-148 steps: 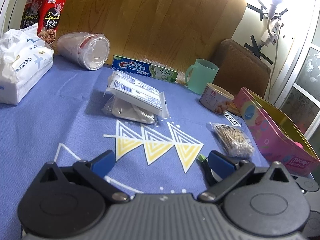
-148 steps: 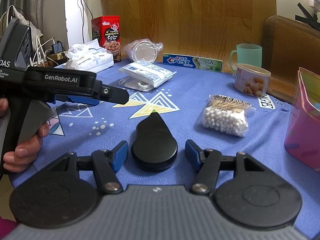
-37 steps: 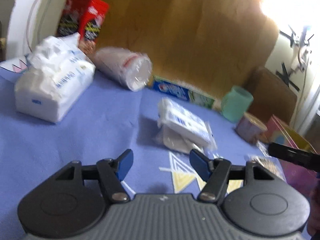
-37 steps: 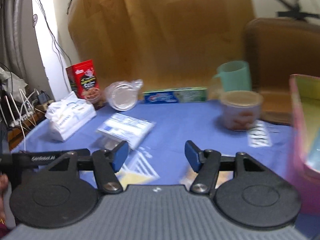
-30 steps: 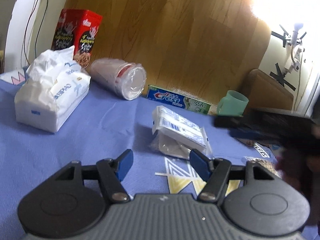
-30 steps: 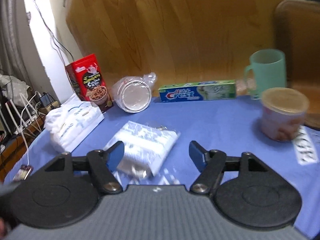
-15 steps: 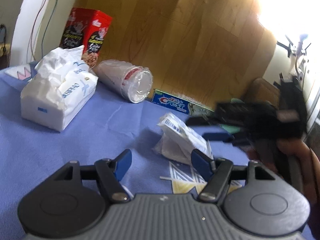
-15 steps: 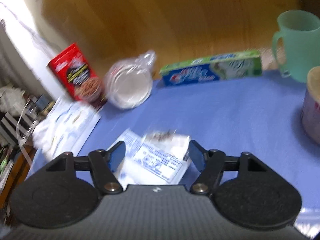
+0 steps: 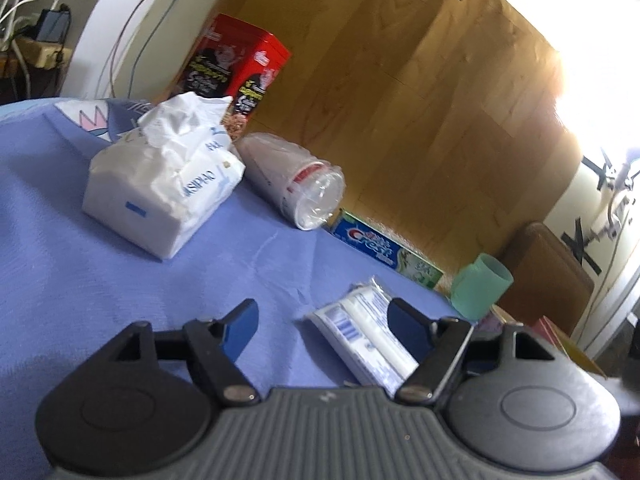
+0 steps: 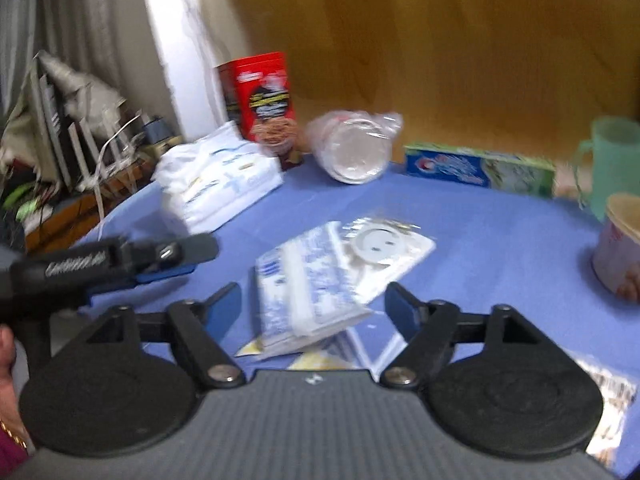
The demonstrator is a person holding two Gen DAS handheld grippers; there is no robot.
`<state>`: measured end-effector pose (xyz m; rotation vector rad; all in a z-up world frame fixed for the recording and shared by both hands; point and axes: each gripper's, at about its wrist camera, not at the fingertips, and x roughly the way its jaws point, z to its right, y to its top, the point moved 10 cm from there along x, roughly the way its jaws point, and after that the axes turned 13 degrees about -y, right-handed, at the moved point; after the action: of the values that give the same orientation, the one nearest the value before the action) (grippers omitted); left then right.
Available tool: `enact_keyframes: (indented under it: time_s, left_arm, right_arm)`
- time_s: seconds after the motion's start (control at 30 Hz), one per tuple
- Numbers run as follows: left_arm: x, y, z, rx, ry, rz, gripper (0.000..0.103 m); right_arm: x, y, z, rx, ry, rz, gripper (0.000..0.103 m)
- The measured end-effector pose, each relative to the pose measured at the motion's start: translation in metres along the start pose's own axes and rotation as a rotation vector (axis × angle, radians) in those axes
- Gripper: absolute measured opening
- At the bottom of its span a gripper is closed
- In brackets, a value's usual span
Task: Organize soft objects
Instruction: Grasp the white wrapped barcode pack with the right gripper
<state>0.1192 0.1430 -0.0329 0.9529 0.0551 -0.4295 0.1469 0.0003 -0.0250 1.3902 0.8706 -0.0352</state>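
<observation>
A white packet with blue print [image 10: 304,292] lies tilted on a clear packet holding a white round pad [image 10: 388,248] on the blue tablecloth [image 9: 80,260]. My right gripper [image 10: 314,302] straddles the printed packet. Its jaws are opening and the pads stand clear of the packet's edges. My left gripper [image 9: 324,316] hovers over bare cloth with nothing between its fingers, its jaws also opening. The same packet [image 9: 360,336] lies just behind its right finger. In the right wrist view the left gripper [image 10: 188,260] reaches in from the left, held by a hand.
A soft tissue pack [image 9: 160,188] sits at the back left beside a red box [image 9: 240,68] and bagged plastic cups [image 9: 304,184]. A toothpaste box [image 9: 380,248], a green mug [image 10: 612,160] and a can [image 10: 620,248] line the back right. A bag of cotton swabs [image 10: 612,392] lies near right.
My right gripper has closed in on the printed packet and its jaws have widened. The left gripper has rolled, widened, and shifted so the packet sits by its right finger.
</observation>
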Motion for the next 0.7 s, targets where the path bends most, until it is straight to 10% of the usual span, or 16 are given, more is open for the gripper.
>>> enact_keyframes:
  time_s: [0.2,0.33,0.7]
  left_arm:
    - [-0.001,0.002,-0.004,-0.021,-0.004,0.006,0.078]
    - [-0.001,0.001,-0.004,-0.022,-0.012,0.004,0.079]
    - [0.001,0.000,-0.004,-0.027,-0.017,-0.011,0.080]
  right_arm:
    - [0.026,-0.005,-0.020,-0.130,-0.065,-0.011,0.092]
    - [0.038,-0.015,-0.016,-0.128,-0.077,-0.061,0.071]
    - [-0.014,-0.042,-0.028,-0.192,-0.085,0.013,0.069]
